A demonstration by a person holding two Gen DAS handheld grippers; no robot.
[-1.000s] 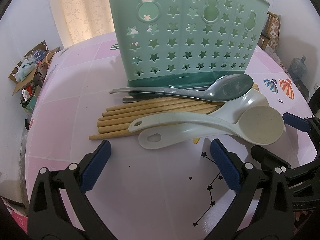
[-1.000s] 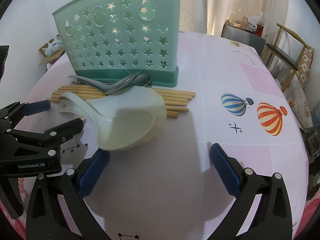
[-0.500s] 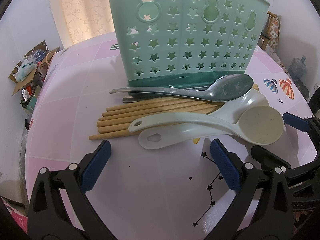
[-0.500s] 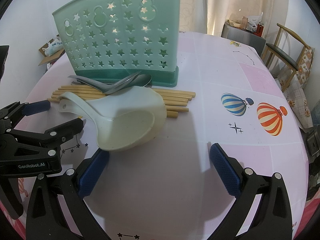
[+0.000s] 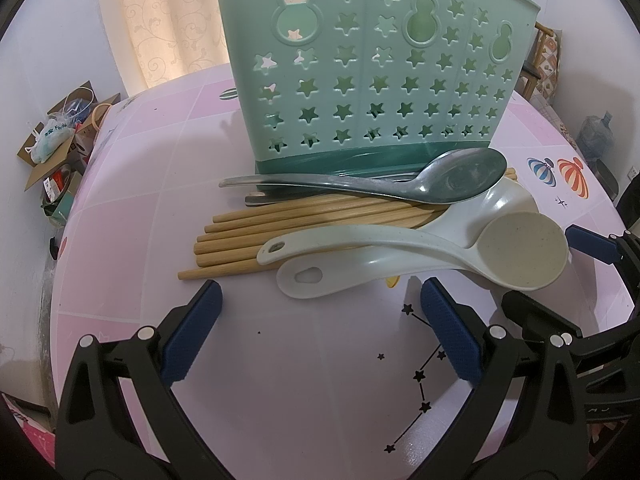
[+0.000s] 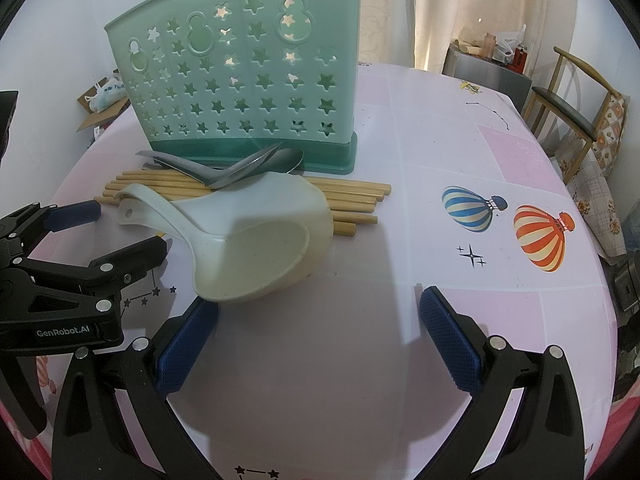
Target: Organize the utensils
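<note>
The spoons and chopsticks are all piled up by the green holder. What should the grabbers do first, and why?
Probably move the left gripper forward to the speckled ladle handle. Both grippers are open and empty, the ladle lies on top of the white scoop and chopsticks, and its handle end lies just ahead of that gripper. The holder waits behind.

Behind your workspace: pink tabletop (image 6: 460, 152) carried balloon prints (image 6: 544, 238) and star-line drawings (image 5: 422, 376). Cream patterned curtain (image 5: 160, 24) hung at back. Wooden chair (image 6: 576, 108) with patterned cushion (image 6: 610, 124) stood beside tabletop. Open cardboard box (image 5: 48, 160) of clutter sat on floor.
</note>
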